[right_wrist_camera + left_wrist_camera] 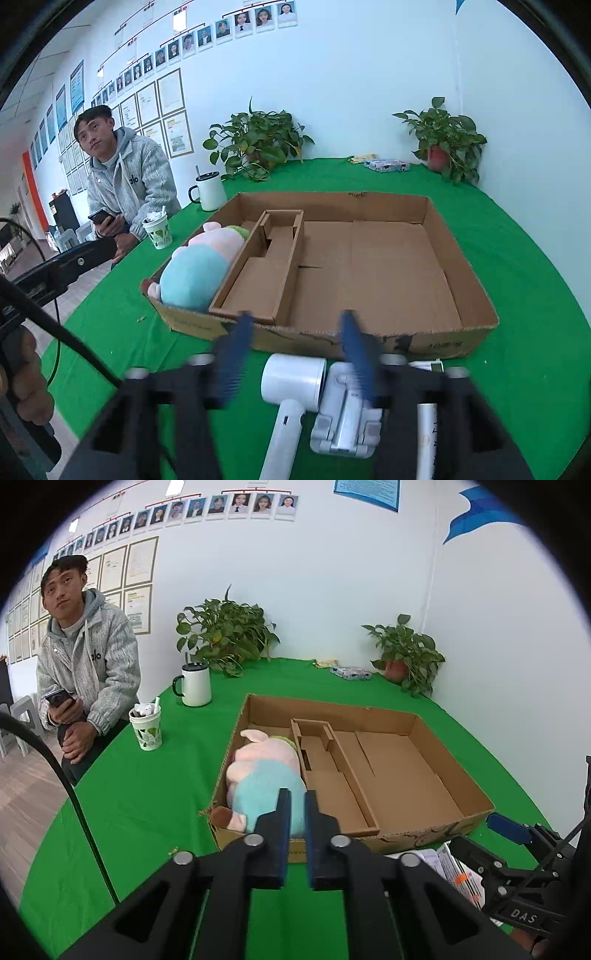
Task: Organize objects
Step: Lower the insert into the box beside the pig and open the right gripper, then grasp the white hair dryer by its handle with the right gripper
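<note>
Green cloth (517, 258) covers the table, and on it sits a shallow cardboard box (436, 229) with a narrow cardboard divider insert (266, 273) just left of its middle. Beyond the box stand a white mug (210, 194), a paper cup (159, 232) stuffed with scraps, two potted plants (258, 144) at the wall and a small flat packet (387, 165); a man in a grey hoodie (125, 184) sits at the table's far left edge holding a phone. A plush pig (264, 782) (pink head, pale blue body) lies in the box's left compartment, pressed against the divider. The left gripper (296, 803) hangs over the box's near wall just in front of the toy, its fingers only a narrow gap apart and gripping nothing. The right gripper (295, 325) is spread wide and empty, above a white hair dryer (291, 384) and a white folding stand (347, 410) lying on the cloth just outside the box's near wall, with a white tube (426, 424) beside them.
</note>
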Available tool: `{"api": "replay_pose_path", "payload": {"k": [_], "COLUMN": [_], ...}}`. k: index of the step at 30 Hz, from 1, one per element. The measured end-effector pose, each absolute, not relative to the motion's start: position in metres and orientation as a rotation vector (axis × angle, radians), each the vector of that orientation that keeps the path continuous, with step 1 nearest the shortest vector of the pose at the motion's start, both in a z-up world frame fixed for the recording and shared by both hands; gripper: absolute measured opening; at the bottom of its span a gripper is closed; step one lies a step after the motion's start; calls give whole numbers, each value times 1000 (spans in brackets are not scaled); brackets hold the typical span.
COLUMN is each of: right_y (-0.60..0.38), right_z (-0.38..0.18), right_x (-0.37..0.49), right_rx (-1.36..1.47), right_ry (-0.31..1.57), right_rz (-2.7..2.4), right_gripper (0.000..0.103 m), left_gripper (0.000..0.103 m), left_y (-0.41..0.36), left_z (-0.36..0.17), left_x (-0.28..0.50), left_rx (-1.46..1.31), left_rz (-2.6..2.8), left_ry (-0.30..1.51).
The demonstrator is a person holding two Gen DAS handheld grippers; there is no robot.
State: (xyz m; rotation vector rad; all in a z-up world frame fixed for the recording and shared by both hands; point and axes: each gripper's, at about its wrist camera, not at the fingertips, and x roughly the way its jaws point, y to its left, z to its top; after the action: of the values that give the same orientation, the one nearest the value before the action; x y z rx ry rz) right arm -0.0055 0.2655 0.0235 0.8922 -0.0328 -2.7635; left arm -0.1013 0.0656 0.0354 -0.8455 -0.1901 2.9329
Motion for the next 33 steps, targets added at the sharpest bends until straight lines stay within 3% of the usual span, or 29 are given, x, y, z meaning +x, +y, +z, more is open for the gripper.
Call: {"api": "replay_pose_path", "payload": {"k": [2,3,4,5,6,14,22,30,33], "right_y": [272,274,276,278,280,292,283,264,257], "right_z": [21,19,17,16,14,-12,-49,-65,-78], "right_x": [2,4,2,7,12,44,58,32,20], "right_rx": [876,880,881,877,874,904,1048,1207,1310], "right_ry": [-64,-63,-59,-54,-47,-84,-101,-10,47], "right_rz": [-2742,-2731,-2722,-2722,-2721,-2518,-2385,-2449,-2467], "right_gripper": [86,87,88,89,89,89,89,67,52], "left_gripper": [8,31,73,87,90,90,90,85,71], "left_y": [71,74,76,77,77,81,89,112,122], "left_z": [35,35,35,34,34,26,-17,-54,-66], "left_x": [-95,-93,-92,-90,-85,-79,-95,-125,-132], "left_rx": [-815,-817,-827,-824,-783,-859,-1087,-1224,-1265], "left_rz": [2957,2973,2973,2966,2965,2864,2587,2311,2216], "left_ry": [-146,-120,-111,-119,-146,-188,-331,-447,-474]}}
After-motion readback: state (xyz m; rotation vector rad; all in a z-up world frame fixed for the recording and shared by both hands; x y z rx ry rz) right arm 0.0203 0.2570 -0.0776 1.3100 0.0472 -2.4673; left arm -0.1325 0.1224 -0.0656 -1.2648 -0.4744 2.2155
